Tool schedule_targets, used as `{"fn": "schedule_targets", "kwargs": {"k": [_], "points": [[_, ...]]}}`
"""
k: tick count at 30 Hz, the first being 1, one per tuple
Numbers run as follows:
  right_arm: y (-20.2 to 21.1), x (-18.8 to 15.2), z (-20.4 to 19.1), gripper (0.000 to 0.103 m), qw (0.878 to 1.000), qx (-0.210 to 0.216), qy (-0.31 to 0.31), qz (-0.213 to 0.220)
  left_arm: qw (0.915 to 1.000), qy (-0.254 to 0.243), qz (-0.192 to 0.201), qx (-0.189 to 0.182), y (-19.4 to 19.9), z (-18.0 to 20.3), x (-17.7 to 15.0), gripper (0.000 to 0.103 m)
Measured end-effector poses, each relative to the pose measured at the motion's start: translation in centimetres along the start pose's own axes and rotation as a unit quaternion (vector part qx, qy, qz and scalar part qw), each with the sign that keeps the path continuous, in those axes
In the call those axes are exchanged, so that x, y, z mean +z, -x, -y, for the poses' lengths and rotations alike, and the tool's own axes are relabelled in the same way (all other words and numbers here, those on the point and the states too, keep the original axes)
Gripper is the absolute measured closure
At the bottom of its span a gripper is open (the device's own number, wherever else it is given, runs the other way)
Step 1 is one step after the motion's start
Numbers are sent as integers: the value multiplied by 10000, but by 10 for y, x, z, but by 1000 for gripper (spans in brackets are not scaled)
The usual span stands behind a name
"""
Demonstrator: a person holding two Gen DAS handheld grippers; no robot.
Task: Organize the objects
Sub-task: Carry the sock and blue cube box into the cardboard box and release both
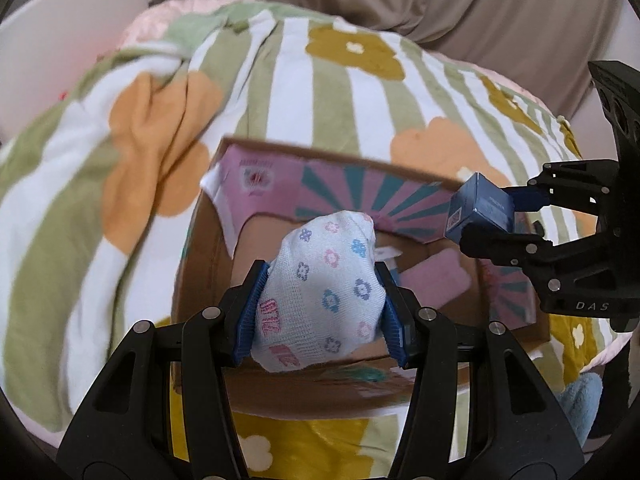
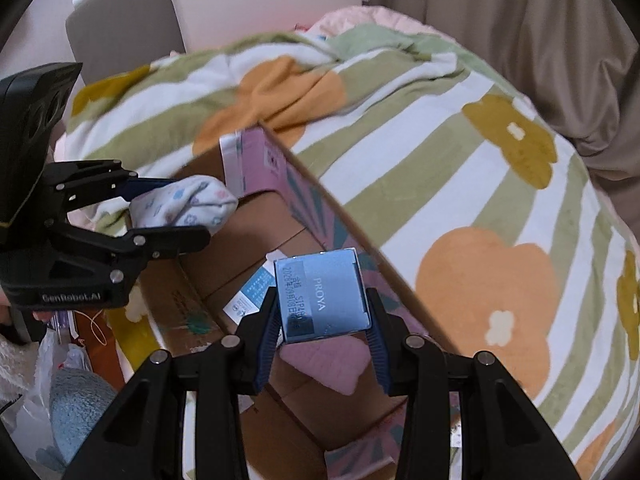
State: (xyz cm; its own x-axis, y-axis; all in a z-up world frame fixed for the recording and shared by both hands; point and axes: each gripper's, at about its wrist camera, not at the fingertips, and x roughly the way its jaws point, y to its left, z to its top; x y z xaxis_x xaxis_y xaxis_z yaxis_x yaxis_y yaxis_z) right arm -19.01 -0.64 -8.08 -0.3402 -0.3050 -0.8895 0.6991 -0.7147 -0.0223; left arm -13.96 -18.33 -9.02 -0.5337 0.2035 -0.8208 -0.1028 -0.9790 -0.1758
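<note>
An open cardboard box (image 1: pixel 200 248) with pink and teal flaps lies on the bed; it also shows in the right wrist view (image 2: pixel 256 240). My left gripper (image 1: pixel 322 300) is shut on a white sock bundle (image 1: pixel 332 280) with small flowers, held over the box opening. It also shows at the left of the right wrist view (image 2: pixel 188 216). My right gripper (image 2: pixel 322 336) is shut on a blue PROYA carton (image 2: pixel 322 292), held above the box's right side. In the left wrist view the carton (image 1: pixel 476 212) is at the box's right flap.
A pink flat item (image 2: pixel 324 360) and a white-blue packet (image 2: pixel 252 292) lie inside the box. A striped flower blanket (image 2: pixel 460 184) covers the bed. Beige curtain (image 2: pixel 520 40) hangs behind. A blue fluffy item (image 2: pixel 76 404) and plastic bags lie beside the bed.
</note>
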Motion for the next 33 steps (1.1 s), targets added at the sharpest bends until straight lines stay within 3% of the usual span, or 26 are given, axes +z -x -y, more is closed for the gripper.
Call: {"fn": "schedule_targets", "kwargs": {"k": [17,18,19,20,21,23,24,33], "points": [[-24,-4,-4,66,9995,165,69,-245,9982,-421,-326,279,-22,7,-7,53],[-24,-4,-4,65,9994,187,59,-278,9979,-448,-354,312,-23,9,-6,47],[-25,-5,-4,63,9992,207,42,-326,9972,-483,-436,358,-24,11,-5,21],[-25,-5,-5,54,9992,219,28,-338,9965,-510,-527,393,-26,14,-4,2],[-24,-6,-5,36,9991,263,23,-346,9966,-519,-510,392,-26,15,-5,0],[-21,-9,-5,9,9989,341,20,-313,9968,-547,-468,361,-27,18,-4,0],[-18,-11,-5,2,9990,353,14,-272,9969,-531,-469,350,-26,18,-4,0],[-9,-21,-5,1,9996,191,84,-211,9980,-395,-427,260,-17,22,-2,0]]}}
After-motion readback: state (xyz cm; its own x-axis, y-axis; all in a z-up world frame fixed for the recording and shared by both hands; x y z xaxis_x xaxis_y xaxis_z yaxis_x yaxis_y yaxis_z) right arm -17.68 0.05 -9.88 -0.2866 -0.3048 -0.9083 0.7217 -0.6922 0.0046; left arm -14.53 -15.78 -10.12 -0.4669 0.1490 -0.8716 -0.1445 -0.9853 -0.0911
